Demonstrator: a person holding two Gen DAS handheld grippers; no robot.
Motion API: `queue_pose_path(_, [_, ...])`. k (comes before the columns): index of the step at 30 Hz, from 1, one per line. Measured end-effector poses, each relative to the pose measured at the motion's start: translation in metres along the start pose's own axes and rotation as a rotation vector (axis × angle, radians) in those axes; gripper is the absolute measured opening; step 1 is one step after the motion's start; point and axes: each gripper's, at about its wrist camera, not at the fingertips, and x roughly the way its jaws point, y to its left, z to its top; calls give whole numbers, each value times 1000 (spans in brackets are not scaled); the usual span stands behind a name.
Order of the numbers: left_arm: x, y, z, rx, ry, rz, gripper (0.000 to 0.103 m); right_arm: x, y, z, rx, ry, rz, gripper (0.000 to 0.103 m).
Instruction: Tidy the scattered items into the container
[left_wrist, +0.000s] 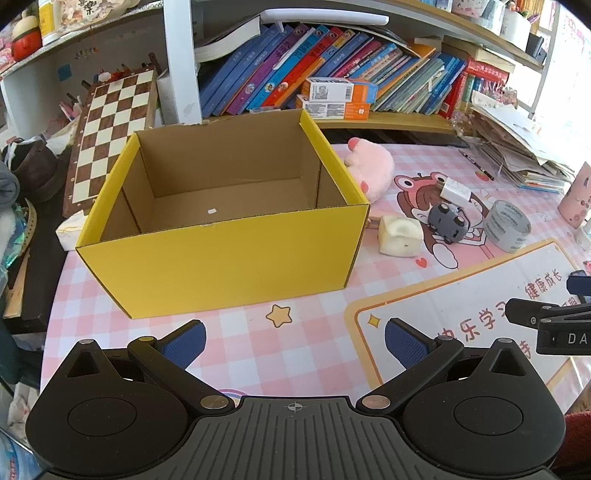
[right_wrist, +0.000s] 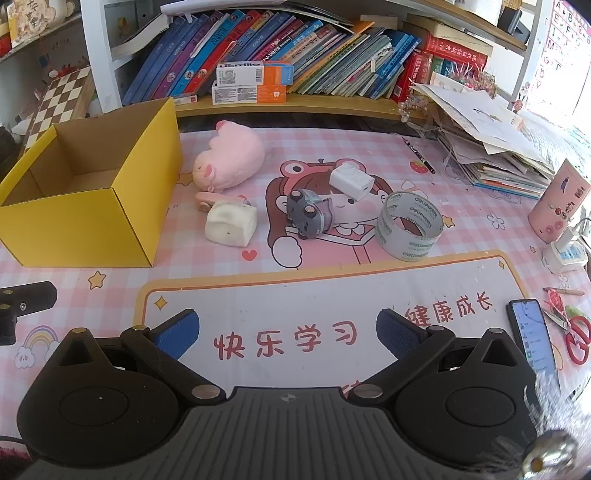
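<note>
An open yellow cardboard box (left_wrist: 221, 262) stands on the pink mat, empty but for a small white scrap; it also shows in the right wrist view (right_wrist: 85, 225). To its right lie a pink plush toy (right_wrist: 231, 160), a white squishy cube (right_wrist: 231, 223), a small pink item (right_wrist: 205, 199), a grey toy car (right_wrist: 308, 214), a white charger (right_wrist: 351, 181) and a roll of clear tape (right_wrist: 408, 225). My left gripper (left_wrist: 295, 338) is open and empty in front of the box. My right gripper (right_wrist: 288, 332) is open and empty, short of the items.
A bookshelf (right_wrist: 295, 101) with leaning books runs along the back. A chessboard (left_wrist: 114, 129) leans behind the box. A pile of papers (right_wrist: 491, 147), a pink cup (right_wrist: 557, 203), a phone (right_wrist: 532, 332) and red scissors (right_wrist: 576, 336) sit at the right.
</note>
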Motion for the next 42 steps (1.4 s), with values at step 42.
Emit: queue_pose_path(42, [6, 4, 0, -12, 23, -14, 103, 7, 4, 3, -27, 22, 5, 103])
